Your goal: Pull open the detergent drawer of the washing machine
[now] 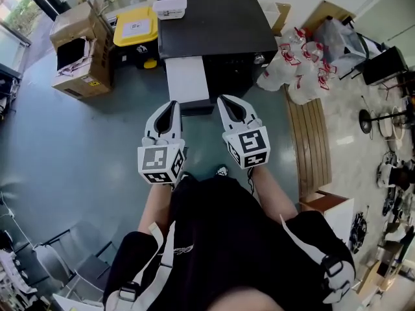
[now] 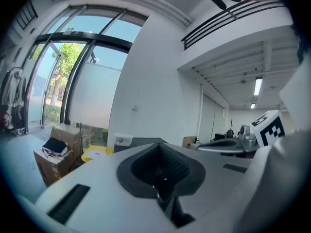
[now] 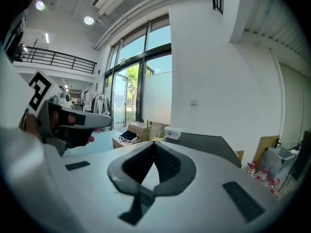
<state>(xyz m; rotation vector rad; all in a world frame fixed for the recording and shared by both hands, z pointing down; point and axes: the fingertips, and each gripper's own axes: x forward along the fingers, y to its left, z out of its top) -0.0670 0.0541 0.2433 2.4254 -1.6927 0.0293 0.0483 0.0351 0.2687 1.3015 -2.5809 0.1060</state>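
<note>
Head view: the left gripper (image 1: 171, 105) and right gripper (image 1: 224, 101) are held side by side, jaws pressed together, nothing pinched. The black washing machine (image 1: 217, 24) is seen just beyond them; its white part (image 1: 188, 80) is maybe the drawer.

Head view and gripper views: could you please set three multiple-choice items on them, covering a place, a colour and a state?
1. Where is the small white container? A on top of the dark machine; B under it; C held in jaws.
2. What colour is the bin lid beside that machine? A red; B yellow; C green.
3. How are the left gripper and right gripper? A wide open; B shut on cloth; C shut, empty.

A, it rests at the top's back edge; B, plainly yellow; C, each gripper view shows tips together with nothing between.
</note>
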